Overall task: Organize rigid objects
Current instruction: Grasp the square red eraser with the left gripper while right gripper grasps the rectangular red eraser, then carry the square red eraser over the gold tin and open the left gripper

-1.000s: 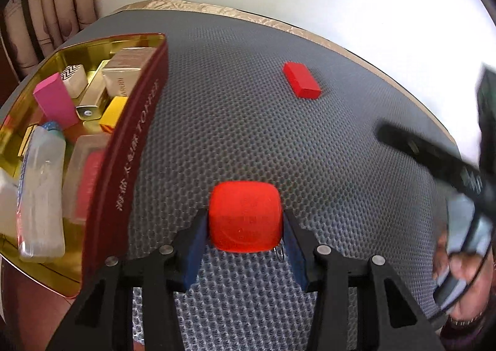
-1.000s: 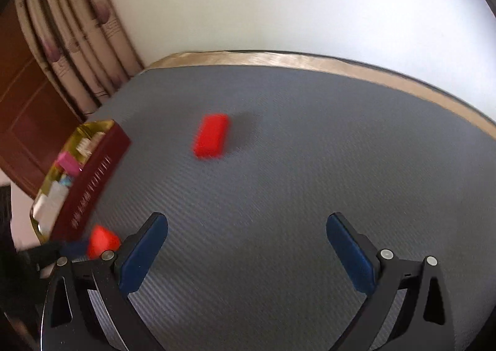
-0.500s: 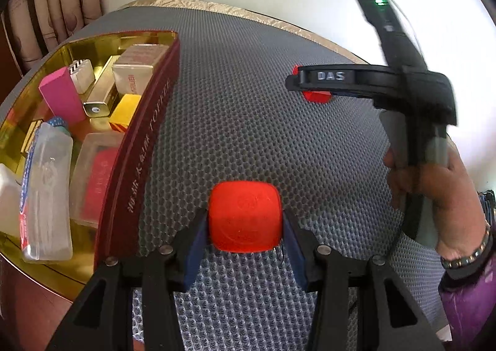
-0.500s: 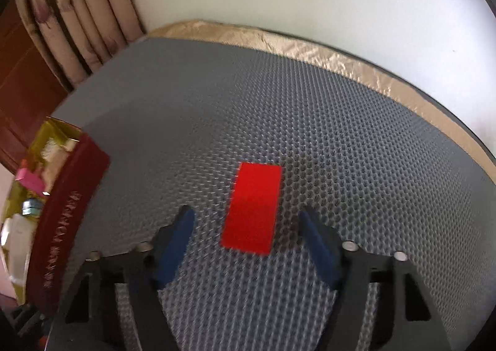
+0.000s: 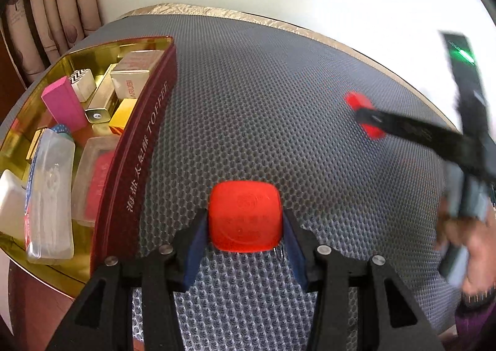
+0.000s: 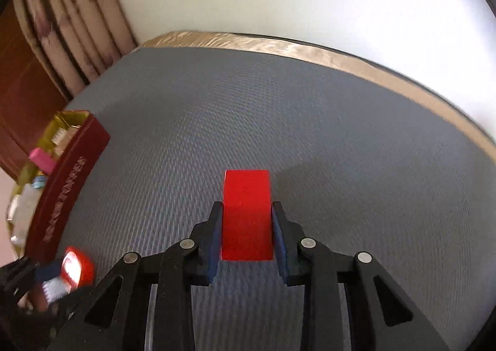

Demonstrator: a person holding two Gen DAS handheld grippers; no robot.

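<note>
My left gripper (image 5: 245,224) is shut on a rounded red cube (image 5: 245,216) and holds it just right of the dark red toffee tin (image 5: 139,152). My right gripper (image 6: 247,214) is shut on a flat red block (image 6: 247,214) over the grey mat. In the left wrist view the right gripper (image 5: 369,117) shows blurred at the right with the red block (image 5: 356,101) in it. In the right wrist view the left gripper's red cube (image 6: 76,269) shows at the lower left, beside the tin (image 6: 65,183).
The tin has a gold inside and holds several items: a pink block (image 5: 63,103), a yellow block (image 5: 122,115), small boxes (image 5: 133,75) and clear plastic cases (image 5: 49,196). The round table has a gold rim (image 6: 310,50). A curtain (image 6: 71,25) hangs at the back left.
My right gripper moved down to the flat red block and closed on it. My left gripper kept its hold on the red cube and shifted slightly relative to the tin.
</note>
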